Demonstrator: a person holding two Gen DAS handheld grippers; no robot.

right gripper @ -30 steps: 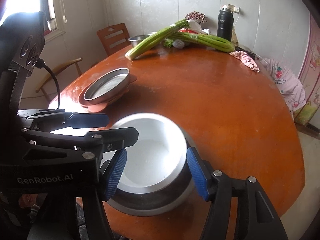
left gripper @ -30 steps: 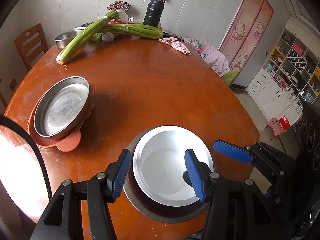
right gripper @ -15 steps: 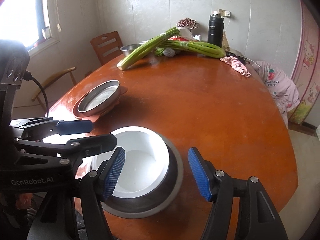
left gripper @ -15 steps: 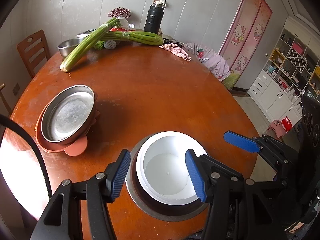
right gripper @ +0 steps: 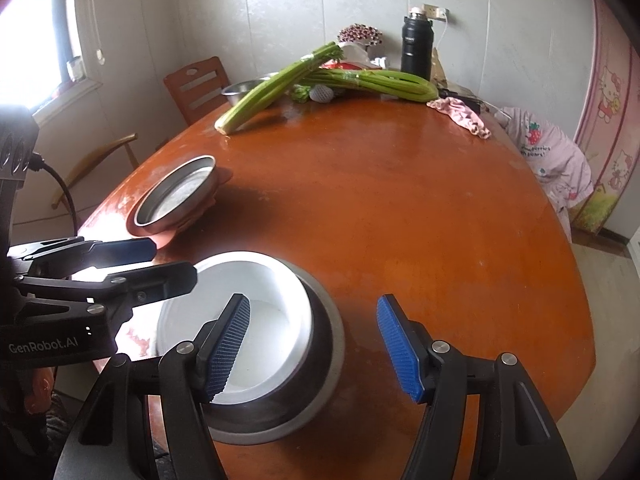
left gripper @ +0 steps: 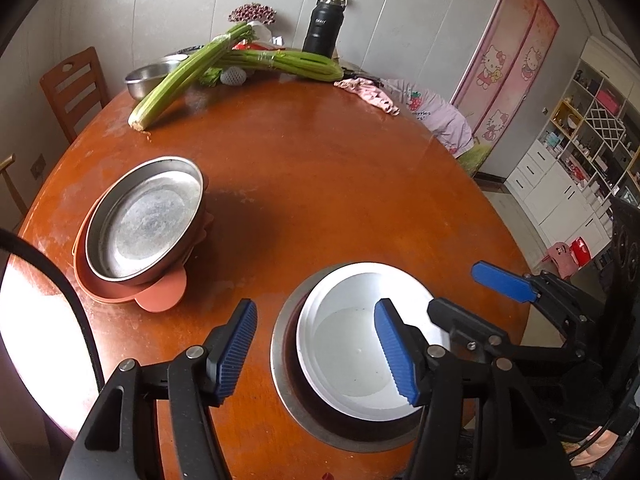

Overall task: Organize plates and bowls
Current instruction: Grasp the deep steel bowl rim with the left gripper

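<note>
Near edge of round orange-brown wooden surface [left gripper: 340,184]: 1 white round bowl [left gripper: 360,344] nested in 1 grey metal bowl [left gripper: 286,392], likely stacked to save room. Left edge: 1 steel pan [left gripper: 144,220] on 1 terracotta plate [left gripper: 160,300]. Left gripper [left gripper: 316,348] & right gripper [right gripper: 312,348]: fingers just opening wider, apart, gripping nothing, bowl rim between them.

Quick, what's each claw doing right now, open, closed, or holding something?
Left claw: open, jaws just been opening, gripping nothing; white bowl below.
Right claw: open, empty, over the bowl's rim.
</note>
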